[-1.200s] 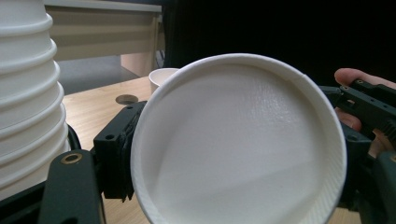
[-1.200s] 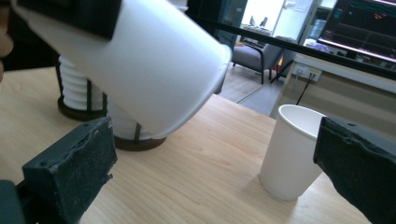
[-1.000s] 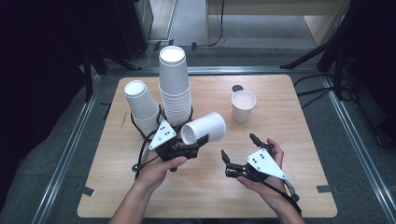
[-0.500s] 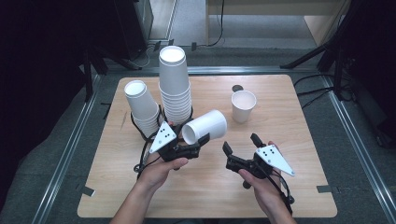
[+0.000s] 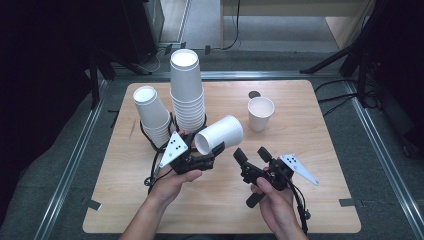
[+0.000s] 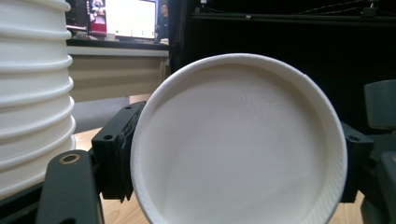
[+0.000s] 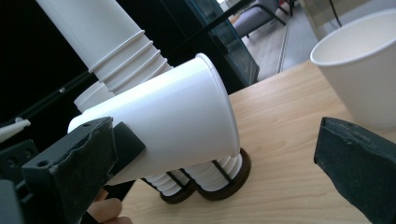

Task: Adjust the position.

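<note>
Nearest the person, two hands come up from the near edge of the wooden table (image 5: 310, 145), which is smooth, pale and rounded at its corners. The right gripper (image 5: 251, 161) is black and blocky, with a grey three-cornered plate on top. Its two jaws stand wide apart and hold nothing. In the right gripper view its rough, dark pads (image 7: 79, 163) frame the held cup from both sides without touching it.

Just left of it, the left gripper (image 5: 212, 156) is clamped tight on a white paper cup (image 5: 218, 134). The cup lies tipped on its side above the middle of the table, with its round open mouth facing the person. In the left gripper view that mouth (image 6: 238, 140) is a big smooth white circle with a thin rolled rim, and the black jaws press on its two sides.

A little farther away, behind the left gripper, stand two stacks of white cups. The short stack (image 5: 151, 115) on the left leans a bit. The tall stack (image 5: 187, 90) beside it has many ridged rims and sits in a dark round holder.

Farther to the right, a single paper cup (image 5: 261, 113) stands upright, open at the top. A small dark round disc (image 5: 254, 94) lies just behind it.
</note>
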Demonstrator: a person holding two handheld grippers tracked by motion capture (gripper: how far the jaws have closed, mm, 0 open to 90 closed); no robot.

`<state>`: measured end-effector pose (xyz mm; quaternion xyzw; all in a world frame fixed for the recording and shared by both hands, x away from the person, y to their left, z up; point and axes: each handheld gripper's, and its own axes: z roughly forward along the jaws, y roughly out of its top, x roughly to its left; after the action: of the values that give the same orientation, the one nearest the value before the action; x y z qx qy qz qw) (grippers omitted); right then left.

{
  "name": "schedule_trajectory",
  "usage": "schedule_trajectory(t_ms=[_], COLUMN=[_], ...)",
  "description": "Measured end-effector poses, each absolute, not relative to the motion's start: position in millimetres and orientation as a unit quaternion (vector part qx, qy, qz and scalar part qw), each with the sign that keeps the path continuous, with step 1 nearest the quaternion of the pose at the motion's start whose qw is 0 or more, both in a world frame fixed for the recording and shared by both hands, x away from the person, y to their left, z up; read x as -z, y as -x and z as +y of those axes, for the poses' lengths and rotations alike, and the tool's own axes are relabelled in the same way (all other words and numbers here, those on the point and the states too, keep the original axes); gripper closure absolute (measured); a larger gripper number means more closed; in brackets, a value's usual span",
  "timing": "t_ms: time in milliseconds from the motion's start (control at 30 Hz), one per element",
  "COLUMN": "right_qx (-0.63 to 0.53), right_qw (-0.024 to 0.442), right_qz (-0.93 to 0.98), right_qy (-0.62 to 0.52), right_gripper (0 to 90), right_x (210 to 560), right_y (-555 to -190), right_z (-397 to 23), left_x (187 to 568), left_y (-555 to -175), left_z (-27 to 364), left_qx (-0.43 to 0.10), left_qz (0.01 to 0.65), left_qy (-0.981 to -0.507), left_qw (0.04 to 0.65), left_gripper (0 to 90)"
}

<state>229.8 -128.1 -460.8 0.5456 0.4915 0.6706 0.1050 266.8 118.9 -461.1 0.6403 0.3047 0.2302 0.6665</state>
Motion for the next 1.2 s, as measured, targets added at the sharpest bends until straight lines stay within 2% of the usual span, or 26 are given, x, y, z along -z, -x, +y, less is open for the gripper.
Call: schedule_trajectory(t_ms=[33, 100, 133, 167, 367, 400, 500, 633, 700, 800, 933, 1200], right_qx=[-0.672, -0.669, -0.670, -0.670, -0.671, -0.675, -0.678, -0.674, -0.675, -0.674, -0.672, -0.670], right_qw=[0.080, 0.077, 0.048, 0.039, 0.007, -0.020, -0.038, -0.098, -0.105, -0.148, -0.182, -0.206], right_qz=[0.480, 0.478, 0.462, 0.457, 0.428, 0.410, 0.392, 0.353, 0.346, 0.304, 0.266, 0.246], right_qy=[-0.558, -0.564, -0.579, -0.583, -0.605, -0.613, -0.621, -0.641, -0.643, -0.658, -0.667, -0.670], right_gripper=[0.0, 0.0, 0.0, 0.0, 0.0, 0.0, 0.0, 0.0, 0.0, 0.0, 0.0, 0.0], right_x=[460.9, 461.1, 461.6, 461.5, 460.8, 459.5, 459.0, 460.1, 460.1, 460.7, 460.8, 460.8], right_y=[-230.8, -231.3, -232.9, -233.2, -234.9, -235.8, -237.0, -238.8, -238.8, -242.3, -244.0, -248.2], right_z=[-127.7, -127.2, -127.7, -127.9, -130.3, -130.5, -129.9, -125.0, -123.9, -119.1, -112.1, -102.7], left_x=[460.5, 460.4, 460.2, 460.3, 461.1, 461.3, 462.1, 462.0, 461.8, 462.2, 462.5, 461.9], left_y=[-266.7, -266.8, -266.7, -266.7, -266.5, -266.4, -265.8, -264.9, -264.7, -264.8, -264.0, -262.4], left_z=[118.6, 118.7, 118.8, 118.5, 117.0, 116.4, 115.1, 114.8, 115.1, 115.0, 114.3, 115.1], left_qx=[-0.231, -0.231, -0.233, -0.234, -0.236, -0.236, -0.236, -0.237, -0.238, -0.238, -0.239, -0.241], left_qz=[0.304, 0.302, 0.300, 0.300, 0.296, 0.295, 0.291, 0.289, 0.289, 0.290, 0.287, 0.284], left_qy=[-0.638, -0.636, -0.636, -0.635, -0.635, -0.634, -0.633, -0.633, -0.633, -0.633, -0.634, -0.634], left_qw=[0.669, 0.671, 0.671, 0.672, 0.674, 0.674, 0.677, 0.677, 0.678, 0.678, 0.677, 0.677], left_gripper=[22.1, 22.1, 22.1, 22.1, 22.0, 22.0, 22.0, 22.0, 22.0, 22.0, 22.0, 22.0])
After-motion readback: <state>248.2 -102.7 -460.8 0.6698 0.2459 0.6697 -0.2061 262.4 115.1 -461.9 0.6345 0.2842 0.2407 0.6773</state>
